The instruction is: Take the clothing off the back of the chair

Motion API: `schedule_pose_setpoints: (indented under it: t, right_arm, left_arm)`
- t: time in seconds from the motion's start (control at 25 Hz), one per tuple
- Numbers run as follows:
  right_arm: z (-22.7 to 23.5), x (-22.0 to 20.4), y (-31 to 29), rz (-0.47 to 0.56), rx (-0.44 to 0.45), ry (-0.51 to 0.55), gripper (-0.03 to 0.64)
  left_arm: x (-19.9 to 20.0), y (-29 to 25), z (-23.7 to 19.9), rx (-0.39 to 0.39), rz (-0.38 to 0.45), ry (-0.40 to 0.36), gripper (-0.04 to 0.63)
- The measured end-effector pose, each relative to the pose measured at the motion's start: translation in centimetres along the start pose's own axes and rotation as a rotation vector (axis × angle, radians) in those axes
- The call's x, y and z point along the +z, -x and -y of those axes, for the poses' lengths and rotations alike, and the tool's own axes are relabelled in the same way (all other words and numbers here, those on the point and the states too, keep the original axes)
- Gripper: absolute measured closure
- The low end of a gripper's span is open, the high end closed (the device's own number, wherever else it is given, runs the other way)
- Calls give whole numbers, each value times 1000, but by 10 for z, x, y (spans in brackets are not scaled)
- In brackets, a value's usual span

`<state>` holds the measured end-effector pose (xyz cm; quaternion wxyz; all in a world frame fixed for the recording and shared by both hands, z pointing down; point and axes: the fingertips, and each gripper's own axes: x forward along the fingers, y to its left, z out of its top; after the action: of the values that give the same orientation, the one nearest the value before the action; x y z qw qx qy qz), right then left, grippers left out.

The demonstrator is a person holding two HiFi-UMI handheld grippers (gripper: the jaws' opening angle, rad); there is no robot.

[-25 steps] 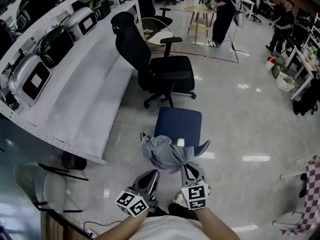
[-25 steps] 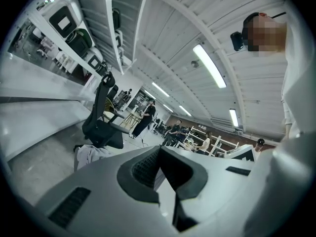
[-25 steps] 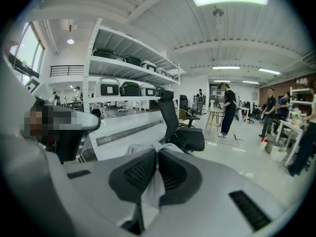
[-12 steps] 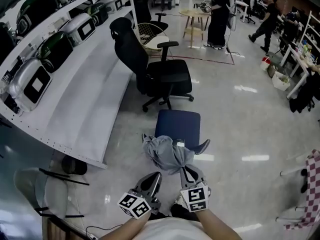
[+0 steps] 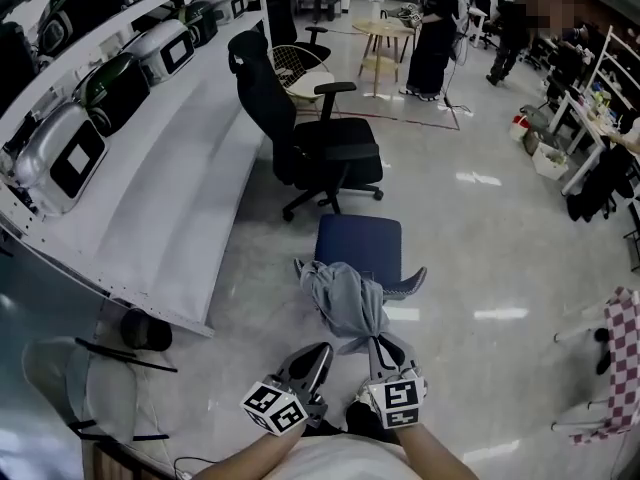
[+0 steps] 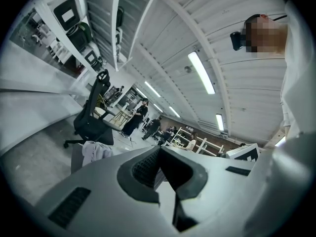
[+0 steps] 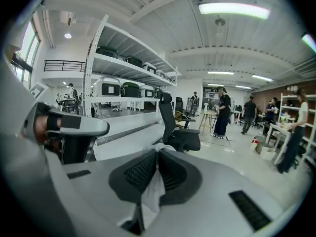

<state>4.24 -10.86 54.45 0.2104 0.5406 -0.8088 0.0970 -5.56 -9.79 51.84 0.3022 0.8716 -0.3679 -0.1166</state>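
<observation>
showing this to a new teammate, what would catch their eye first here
First, the grey garment bunched over the near edge of the blue chair at the centre of the head view, with the right gripper pinching a fold of it in its jaws. Next, the black office chair just beyond, and the long white shelf along the left.

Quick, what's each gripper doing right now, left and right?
Left gripper: closed, nothing between its jaws.
Right gripper: closed on the crumpled grey cloth garment.
</observation>
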Motion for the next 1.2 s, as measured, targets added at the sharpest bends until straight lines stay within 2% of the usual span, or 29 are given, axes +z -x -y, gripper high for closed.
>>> schedule_pose_setpoints:
  t: [0.16,0.44,0.72,1.2]
  right_arm:
    - [-16,-1,9,1,-35,-6,588]
    - [-42,-3,29,0,-68,-8,588]
    - [-45,-6,40,-14,-75,-6,588]
    - [-37,-10,56,9,3,16,588]
  left_arm:
    - [3,13,6,-51,-14,-4,588]
    - [-3,33,7,-93,-32,17,588]
    - [-5,32,17,-128,-28,24,588]
    - [-17,30,37,-68,-5,2,588]
